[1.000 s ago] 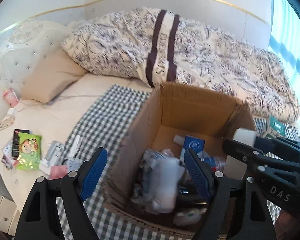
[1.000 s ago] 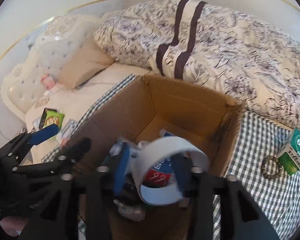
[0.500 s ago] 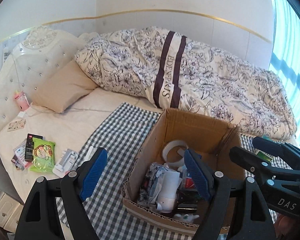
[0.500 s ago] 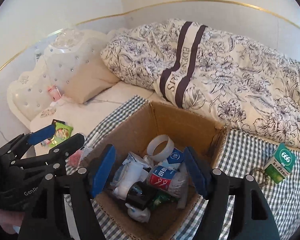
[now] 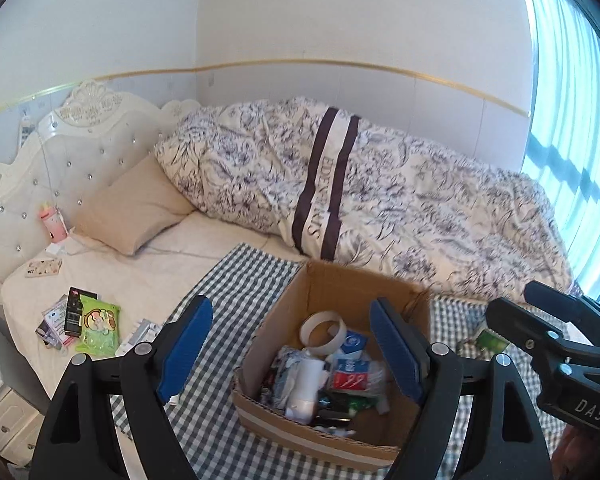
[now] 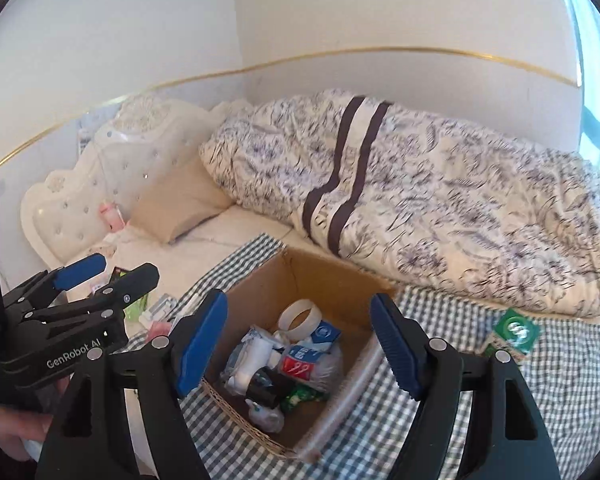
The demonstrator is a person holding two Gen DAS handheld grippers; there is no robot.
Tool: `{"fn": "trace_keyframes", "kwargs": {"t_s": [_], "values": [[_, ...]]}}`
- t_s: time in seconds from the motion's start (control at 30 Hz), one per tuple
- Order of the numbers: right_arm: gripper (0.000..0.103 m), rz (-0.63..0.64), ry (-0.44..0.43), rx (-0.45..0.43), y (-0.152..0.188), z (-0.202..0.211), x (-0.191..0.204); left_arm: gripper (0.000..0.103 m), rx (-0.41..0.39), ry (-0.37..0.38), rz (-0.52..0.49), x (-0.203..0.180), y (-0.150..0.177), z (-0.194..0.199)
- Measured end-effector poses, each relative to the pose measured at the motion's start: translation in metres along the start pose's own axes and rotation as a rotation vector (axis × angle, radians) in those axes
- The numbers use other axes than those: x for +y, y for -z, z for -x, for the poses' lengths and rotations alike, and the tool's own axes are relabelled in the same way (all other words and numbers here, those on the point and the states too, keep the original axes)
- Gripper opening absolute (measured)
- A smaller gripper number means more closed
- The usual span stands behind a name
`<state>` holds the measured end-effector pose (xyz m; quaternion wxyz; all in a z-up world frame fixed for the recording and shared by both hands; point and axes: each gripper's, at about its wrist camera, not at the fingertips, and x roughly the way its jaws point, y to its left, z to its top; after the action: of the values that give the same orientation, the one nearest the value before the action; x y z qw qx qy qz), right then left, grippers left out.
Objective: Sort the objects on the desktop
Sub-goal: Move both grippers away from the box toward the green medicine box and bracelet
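Above the cardboard box (image 5: 340, 296), left gripper (image 5: 296, 346) and right gripper (image 6: 300, 340) hang, jaws apart, empty.

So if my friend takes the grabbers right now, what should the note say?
Left gripper and right gripper: both open, empty, held above the box.
Done: tape ring, bottle and other bits lie in the box.
Left: green box on the checked cloth right of the box; green packet and small items on the sheet to its left.
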<state>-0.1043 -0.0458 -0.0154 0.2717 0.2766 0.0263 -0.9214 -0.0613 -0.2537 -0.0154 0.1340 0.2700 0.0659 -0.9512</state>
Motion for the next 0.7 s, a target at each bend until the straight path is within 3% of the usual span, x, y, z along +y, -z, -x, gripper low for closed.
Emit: {"fn": "trace_keyframes", "kwargs": {"t_s": [0.27,0.7], "values": [[0.074,-0.018,0.063,-0.105,-0.010,0.077,-0.033,0.084,-0.092,0.048,0.081,-0.021,-0.016,0.047],[0.085,-0.016,0.192,-0.238,-0.013,0.174,-0.078,0.084,-0.170,0.144,0.035,-0.095,-0.026,0.094]]}}
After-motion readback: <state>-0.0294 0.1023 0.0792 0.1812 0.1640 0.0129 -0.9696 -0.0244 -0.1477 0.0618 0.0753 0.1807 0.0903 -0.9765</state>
